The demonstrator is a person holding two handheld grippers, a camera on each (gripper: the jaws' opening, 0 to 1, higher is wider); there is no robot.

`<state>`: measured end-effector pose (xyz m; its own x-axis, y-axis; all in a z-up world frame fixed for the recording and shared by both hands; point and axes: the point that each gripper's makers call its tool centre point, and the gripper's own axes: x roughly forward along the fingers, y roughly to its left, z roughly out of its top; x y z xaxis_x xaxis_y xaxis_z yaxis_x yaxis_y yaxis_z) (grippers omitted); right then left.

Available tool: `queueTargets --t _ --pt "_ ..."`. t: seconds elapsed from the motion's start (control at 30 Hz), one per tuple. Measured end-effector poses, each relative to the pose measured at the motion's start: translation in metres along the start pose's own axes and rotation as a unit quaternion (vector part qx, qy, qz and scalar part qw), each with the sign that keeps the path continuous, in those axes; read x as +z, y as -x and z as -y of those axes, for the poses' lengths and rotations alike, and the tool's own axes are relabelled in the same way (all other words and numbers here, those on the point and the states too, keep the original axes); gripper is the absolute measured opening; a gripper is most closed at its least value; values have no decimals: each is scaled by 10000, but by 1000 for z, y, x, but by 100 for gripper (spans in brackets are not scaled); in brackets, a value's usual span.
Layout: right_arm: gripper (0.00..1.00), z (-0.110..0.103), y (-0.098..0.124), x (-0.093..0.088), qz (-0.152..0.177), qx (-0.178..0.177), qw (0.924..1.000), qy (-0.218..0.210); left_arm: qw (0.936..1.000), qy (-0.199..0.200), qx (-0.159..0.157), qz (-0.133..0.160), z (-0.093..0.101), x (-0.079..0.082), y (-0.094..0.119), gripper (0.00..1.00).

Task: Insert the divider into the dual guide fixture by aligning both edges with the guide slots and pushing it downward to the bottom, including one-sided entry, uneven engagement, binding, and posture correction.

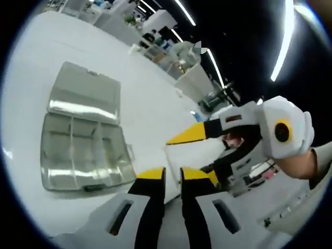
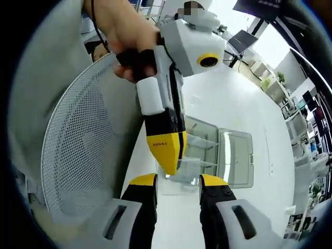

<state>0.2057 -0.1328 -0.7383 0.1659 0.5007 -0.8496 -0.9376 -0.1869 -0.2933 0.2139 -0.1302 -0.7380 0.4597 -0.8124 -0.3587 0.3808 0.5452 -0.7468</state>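
- Table point(image 1: 155, 104) white, bare around the work; clear plastic case point(image 1: 83, 135) lies open on it, lid folded back flat, tray half split into compartments.
- Left gripper view: my left gripper point(image 1: 173, 179) sits low, jaws nearly parallel with a narrow gap between the yellow tips. Nothing visibly between them here, though the thin clear divider would be hard to see at this angle.
- Same view: my right gripper point(image 1: 189, 136) comes in from the right, yellow tips pointing toward the case, white body behind, my hand point(image 1: 298, 163) wrapped round the grip.
- Right gripper view: my right gripper point(image 2: 178, 181) jaws stand apart, and a clear divider point(image 2: 182, 170) sits between and just above the tips. I cannot tell for sure whether the pads press on it.
- Same view: left gripper point(image 2: 167, 158) hangs down from the top, nose pointing down, its yellow tip meeting the divider's top edge. My left hand point(image 2: 129, 41) grips the handle above, wrist bent downward.
- Case point(image 2: 223, 155) lies beyond the divider on the table, well below both grippers; divider is held up off it, not in any slot.
- Mesh chair back point(image 2: 88, 150) stands at the left of this view, just beside the table edge.
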Motion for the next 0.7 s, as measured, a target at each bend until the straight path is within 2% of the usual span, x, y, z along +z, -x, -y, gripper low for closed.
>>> queueTargets --t 0.7 --pt "27 4 -2 4 23 13 10000 43 9970 753 -184 80 -3 1 -1 0"
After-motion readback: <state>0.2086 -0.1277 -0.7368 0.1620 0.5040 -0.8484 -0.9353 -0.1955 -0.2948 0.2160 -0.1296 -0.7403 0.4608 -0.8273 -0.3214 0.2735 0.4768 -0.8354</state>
